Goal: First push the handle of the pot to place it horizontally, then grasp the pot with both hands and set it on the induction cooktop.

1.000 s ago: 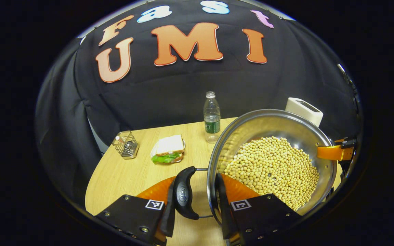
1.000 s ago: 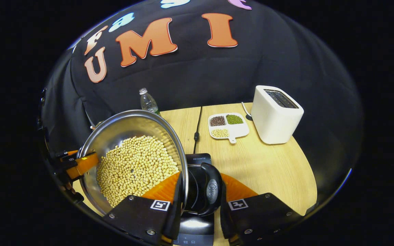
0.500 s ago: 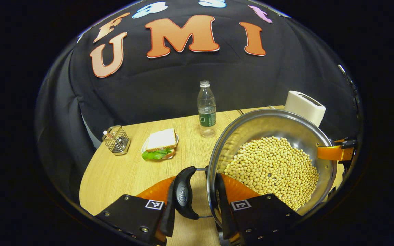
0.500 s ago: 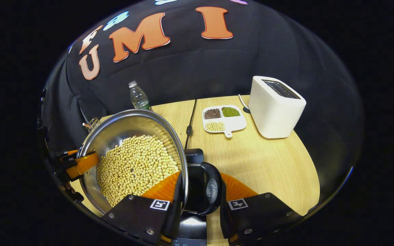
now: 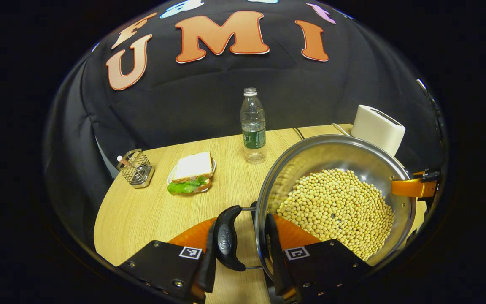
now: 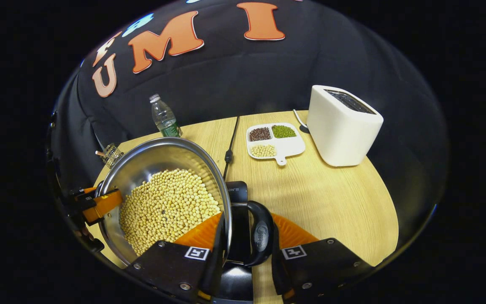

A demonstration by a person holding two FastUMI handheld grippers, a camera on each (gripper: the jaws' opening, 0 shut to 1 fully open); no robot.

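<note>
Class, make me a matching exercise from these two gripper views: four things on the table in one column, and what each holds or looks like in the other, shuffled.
Things:
1. pot
2. divided dish
3. water bottle
4. toaster

Descriptions:
A. white, with a dark slot on top
B. clear, with a green label
C. shiny steel, holding pale yellow beans
D. white, with three kinds of beans in separate compartments

Pairs: 1-C, 2-D, 3-B, 4-A
</note>
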